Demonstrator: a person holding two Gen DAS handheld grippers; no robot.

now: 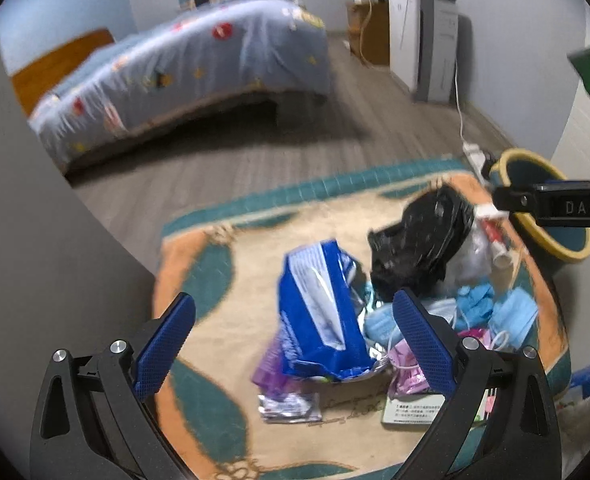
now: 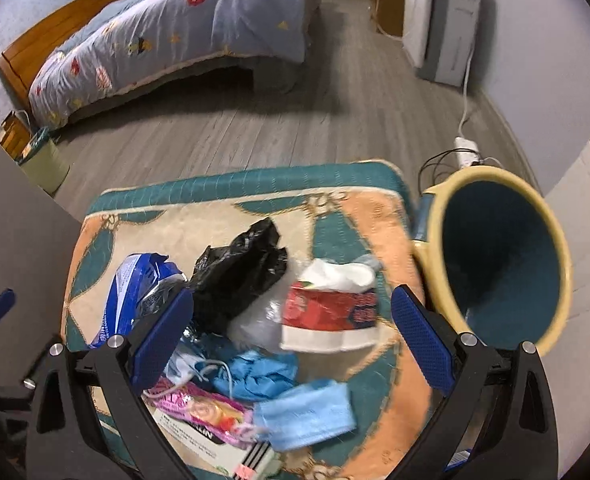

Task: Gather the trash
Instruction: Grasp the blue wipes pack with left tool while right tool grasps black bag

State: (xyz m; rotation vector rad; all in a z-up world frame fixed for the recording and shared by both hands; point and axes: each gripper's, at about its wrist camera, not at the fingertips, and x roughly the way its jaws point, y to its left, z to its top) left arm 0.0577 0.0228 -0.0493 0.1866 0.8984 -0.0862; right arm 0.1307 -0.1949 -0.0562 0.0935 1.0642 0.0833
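A pile of trash lies on a patterned rug (image 1: pixel 231 280) (image 2: pixel 379 240). It holds a blue foil bag (image 1: pixel 319 312) (image 2: pixel 131 296), a black plastic bag (image 1: pixel 423 244) (image 2: pixel 239 272), a red and white paper cup (image 2: pixel 331 316) (image 1: pixel 495 236), blue face masks (image 2: pixel 307 412) (image 1: pixel 511 316), a blue glove (image 2: pixel 263 372) and a pink wrapper (image 2: pixel 203 408). My left gripper (image 1: pixel 295 344) is open above the blue bag. My right gripper (image 2: pixel 291 344) is open above the cup and glove. A teal bin with a yellow rim (image 2: pixel 503 264) (image 1: pixel 535 200) stands right of the rug.
A bed with a blue quilt (image 1: pixel 183 68) (image 2: pixel 175 32) stands at the back left. Grey cabinets (image 1: pixel 427 44) (image 2: pixel 443 20) line the right wall, with a power strip (image 2: pixel 467 150) and cable on the wood floor. A small green bin (image 2: pixel 45 160) stands by the bed.
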